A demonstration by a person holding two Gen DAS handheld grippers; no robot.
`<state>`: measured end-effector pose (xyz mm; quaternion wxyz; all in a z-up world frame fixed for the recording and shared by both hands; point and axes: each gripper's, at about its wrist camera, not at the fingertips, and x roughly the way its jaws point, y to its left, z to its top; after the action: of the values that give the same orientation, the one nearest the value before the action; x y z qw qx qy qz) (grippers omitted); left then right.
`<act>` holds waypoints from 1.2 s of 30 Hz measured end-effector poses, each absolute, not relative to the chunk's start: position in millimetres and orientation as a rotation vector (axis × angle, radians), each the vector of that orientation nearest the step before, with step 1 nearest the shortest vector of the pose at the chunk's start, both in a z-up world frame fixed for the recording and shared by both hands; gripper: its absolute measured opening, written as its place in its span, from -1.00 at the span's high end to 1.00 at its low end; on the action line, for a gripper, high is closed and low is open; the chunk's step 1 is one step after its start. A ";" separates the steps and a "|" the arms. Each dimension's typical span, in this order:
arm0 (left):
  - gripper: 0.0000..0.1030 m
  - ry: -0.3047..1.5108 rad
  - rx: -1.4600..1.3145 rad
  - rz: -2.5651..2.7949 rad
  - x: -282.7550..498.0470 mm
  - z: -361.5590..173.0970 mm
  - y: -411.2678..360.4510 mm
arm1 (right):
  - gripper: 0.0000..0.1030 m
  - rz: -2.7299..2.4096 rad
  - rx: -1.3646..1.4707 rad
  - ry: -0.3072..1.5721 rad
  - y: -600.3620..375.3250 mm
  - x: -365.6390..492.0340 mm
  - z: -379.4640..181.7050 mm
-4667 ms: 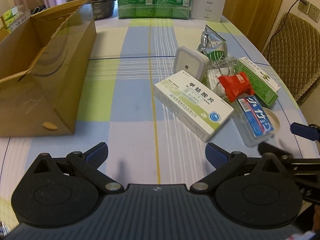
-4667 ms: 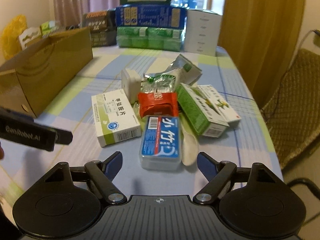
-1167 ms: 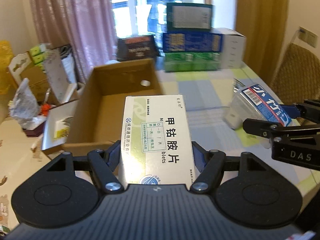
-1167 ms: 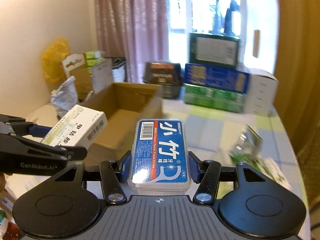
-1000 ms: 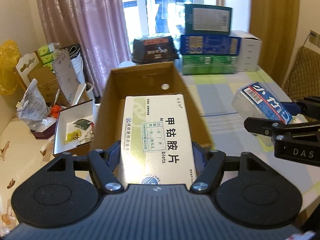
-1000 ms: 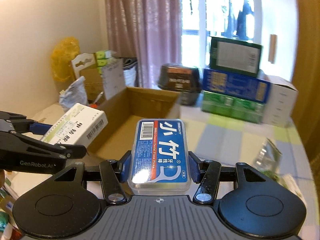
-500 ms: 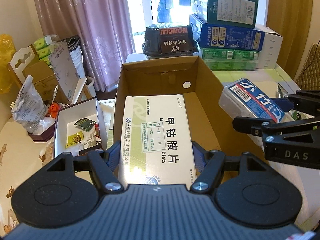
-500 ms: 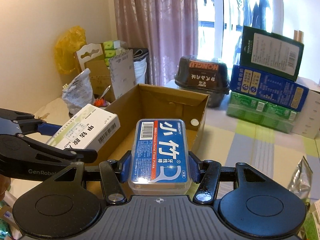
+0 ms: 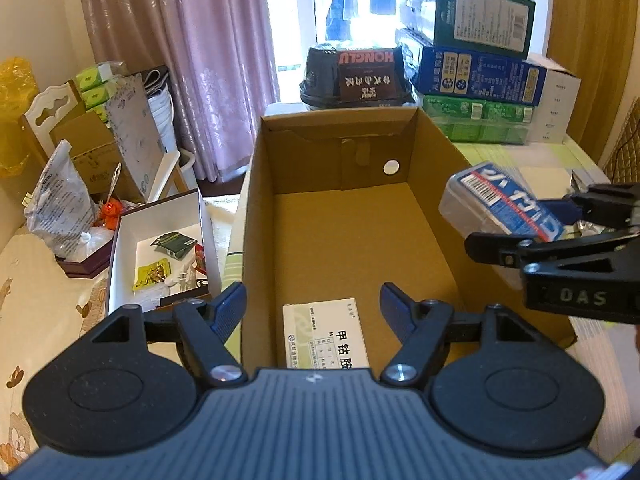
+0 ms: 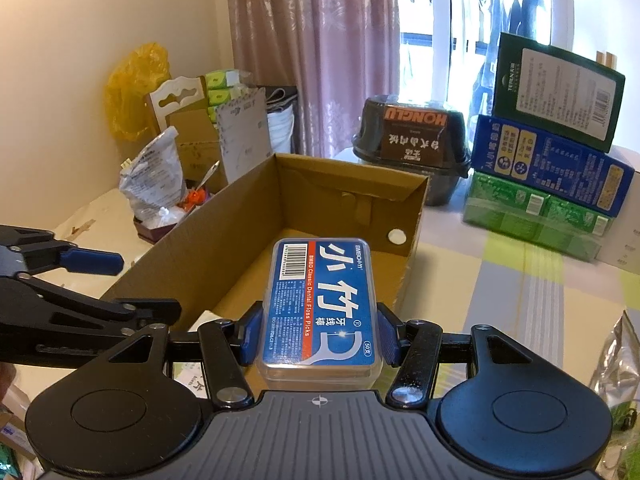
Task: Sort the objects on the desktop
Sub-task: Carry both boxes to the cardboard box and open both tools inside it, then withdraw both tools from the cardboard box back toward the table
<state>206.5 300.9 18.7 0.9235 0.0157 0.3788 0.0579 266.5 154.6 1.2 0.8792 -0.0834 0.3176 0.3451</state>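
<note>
Left tongs (image 9: 312, 306) spread wide over the cardboard box (image 9: 434, 200), right tongs (image 10: 320, 336) pinching the floss pick case (image 10: 322, 300)

Left wrist view: the white medicine box (image 9: 324, 336) lies flat on the cardboard box floor at the near end, its near part hidden by the tool body; the floss pick case (image 9: 496, 204) hangs by the right wall, probably just above the rim. Right wrist view: the case sits level between the blue pads (image 10: 251, 334), with the open box beyond it and the left tongs (image 10: 120, 284) over its left wall
</note>
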 end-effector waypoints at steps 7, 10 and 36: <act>-0.35 0.755 0.010 0.137 192.6 28.5 301.9 | -0.42 0.747 -0.138 0.626 153.5 260.8 6.7; -0.35 0.742 -0.003 0.143 184.2 33.5 299.3 | -0.42 0.728 -0.123 0.614 142.0 256.9 13.7; -0.87 0.686 -0.075 0.011 87.8 70.6 164.9 | -0.82 0.456 -0.034 0.621 -73.9 136.2 39.1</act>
<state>87.8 164.9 70.6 0.9411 -0.0368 0.3360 0.0055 136.2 -73.9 39.1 0.9265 -0.0165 0.3029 0.2226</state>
